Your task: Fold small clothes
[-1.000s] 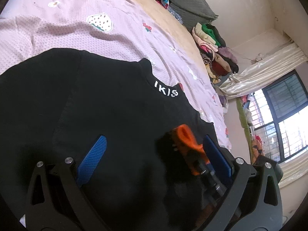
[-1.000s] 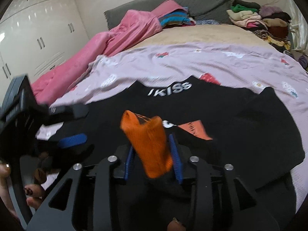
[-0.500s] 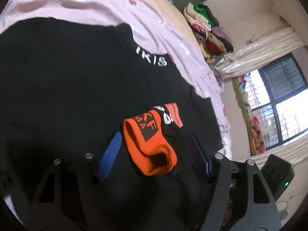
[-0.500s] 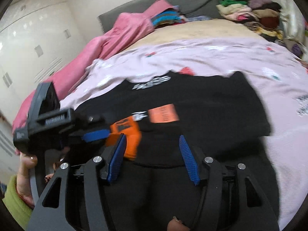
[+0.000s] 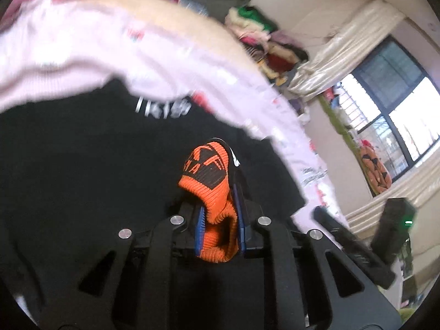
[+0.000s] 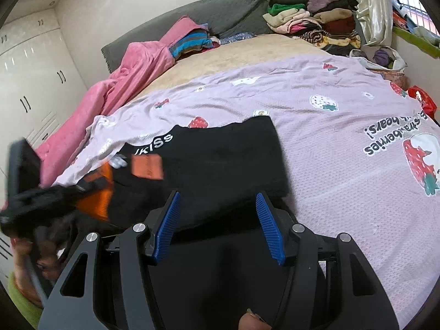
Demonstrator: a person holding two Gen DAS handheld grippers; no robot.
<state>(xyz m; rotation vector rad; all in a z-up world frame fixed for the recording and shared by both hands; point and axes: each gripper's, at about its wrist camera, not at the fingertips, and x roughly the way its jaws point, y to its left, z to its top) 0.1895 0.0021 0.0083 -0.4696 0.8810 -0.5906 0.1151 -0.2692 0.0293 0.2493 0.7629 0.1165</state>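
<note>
An orange-and-black sock (image 5: 209,176) stands up between the blue pads of my left gripper (image 5: 218,200). The jaws are closing, and the pads press on the sock's orange cuff. Under it a black top with white "IKISS" lettering (image 5: 82,165) lies spread on the bed. In the right wrist view the sock (image 6: 96,200) shows blurred at the left with the left gripper (image 6: 55,200) around it, beside the black top (image 6: 220,159). My right gripper (image 6: 218,195) hangs open over the top's near edge, with nothing between its pads.
A lilac strawberry-print sheet (image 6: 330,104) covers the bed. A pink blanket (image 6: 132,77) lies along its left side. Piles of clothes (image 6: 310,19) sit by the grey headboard. White wardrobes (image 6: 27,63) stand at the left, a window and curtains (image 5: 385,88) at the right.
The left jaws have closed from wide open onto the sock's orange cuff and lifted it. The right gripper let go of the sock, opened, and swung away to the right.
</note>
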